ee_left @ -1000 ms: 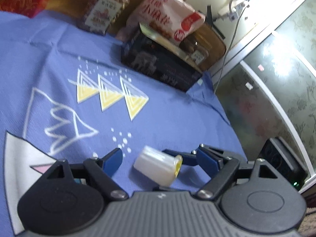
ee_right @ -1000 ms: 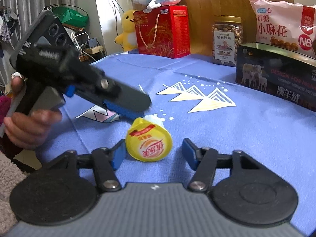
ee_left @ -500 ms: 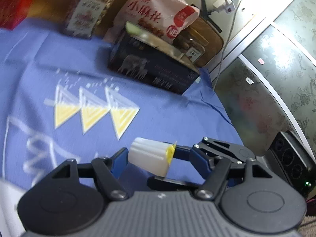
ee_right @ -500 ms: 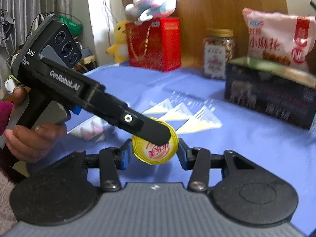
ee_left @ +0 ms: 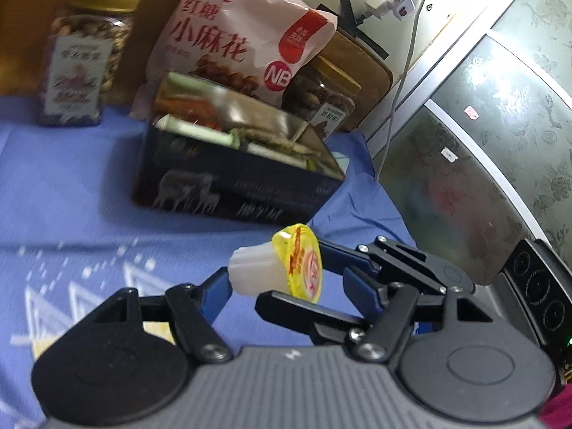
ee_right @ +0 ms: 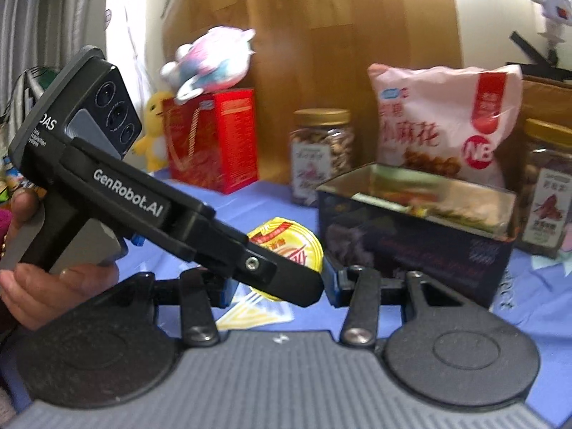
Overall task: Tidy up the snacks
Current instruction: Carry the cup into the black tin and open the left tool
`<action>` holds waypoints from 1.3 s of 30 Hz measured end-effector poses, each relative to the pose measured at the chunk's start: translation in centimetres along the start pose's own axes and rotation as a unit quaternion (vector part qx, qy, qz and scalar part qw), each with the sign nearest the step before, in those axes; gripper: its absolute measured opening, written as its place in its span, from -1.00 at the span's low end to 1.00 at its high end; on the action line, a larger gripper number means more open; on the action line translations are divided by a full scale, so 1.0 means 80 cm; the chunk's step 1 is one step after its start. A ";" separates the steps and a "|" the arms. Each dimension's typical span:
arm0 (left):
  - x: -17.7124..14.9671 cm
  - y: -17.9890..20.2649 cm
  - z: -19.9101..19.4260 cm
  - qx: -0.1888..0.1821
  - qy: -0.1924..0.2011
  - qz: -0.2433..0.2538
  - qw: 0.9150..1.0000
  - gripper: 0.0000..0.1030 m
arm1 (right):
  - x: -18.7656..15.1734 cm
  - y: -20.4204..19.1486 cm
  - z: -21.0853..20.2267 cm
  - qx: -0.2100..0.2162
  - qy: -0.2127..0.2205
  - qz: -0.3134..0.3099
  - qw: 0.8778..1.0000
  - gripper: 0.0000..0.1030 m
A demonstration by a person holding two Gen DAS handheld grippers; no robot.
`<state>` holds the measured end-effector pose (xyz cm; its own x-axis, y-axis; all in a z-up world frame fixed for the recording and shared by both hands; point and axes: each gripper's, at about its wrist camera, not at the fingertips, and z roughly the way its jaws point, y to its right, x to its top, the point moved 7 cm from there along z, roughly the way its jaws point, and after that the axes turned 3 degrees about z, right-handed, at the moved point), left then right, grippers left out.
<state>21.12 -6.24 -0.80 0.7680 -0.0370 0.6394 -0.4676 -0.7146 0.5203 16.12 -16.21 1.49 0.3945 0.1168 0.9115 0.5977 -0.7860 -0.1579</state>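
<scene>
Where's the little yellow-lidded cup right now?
The cup is off the cloth, lying sideways between the right gripper's fingers, with the left gripper alongside, just in front of the dark box.

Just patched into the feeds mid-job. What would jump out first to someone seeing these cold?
The yellow-lidded jelly cup stands out: it lies sideways in the air above the blue cloth, clamped in the right gripper, with the left gripper open around its two ends. Just behind sits the open dark tin with snacks inside, and the big pink snack bag stands behind that.
</scene>
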 end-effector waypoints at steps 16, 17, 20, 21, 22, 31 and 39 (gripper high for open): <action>0.098 0.017 0.071 -0.018 -0.002 0.035 0.999 0.35 | 0.054 0.086 0.016 -0.075 0.063 0.018 0.995 -0.03; 0.101 0.015 0.074 -0.021 -0.006 0.029 0.999 0.34 | 0.055 0.090 0.018 -0.077 0.064 0.022 0.995 -0.03; 0.107 0.012 0.081 -0.021 -0.008 0.025 0.999 0.34 | 0.057 0.098 0.025 -0.085 0.072 0.021 0.994 -0.02; 0.109 0.011 0.082 -0.022 -0.007 0.024 0.999 0.34 | 0.058 0.100 0.027 -0.088 0.076 0.019 0.993 -0.02; 0.110 0.010 0.082 -0.023 -0.008 0.022 0.999 0.34 | 0.059 0.101 0.030 -0.090 0.078 0.017 0.993 -0.02; 0.132 0.010 0.057 -0.008 0.029 0.031 0.999 0.45 | 0.091 0.083 0.045 -0.089 0.101 -0.041 0.990 -0.02; 0.149 -0.030 0.086 0.136 0.047 0.067 0.987 0.67 | 0.076 0.085 0.093 -0.143 0.090 -0.101 0.981 0.19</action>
<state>34.41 -9.78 1.70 0.6570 -0.0891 0.7486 -0.4178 -0.8696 0.2632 27.78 -16.33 3.13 0.1442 0.1983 0.9695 0.4207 -0.8990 0.1213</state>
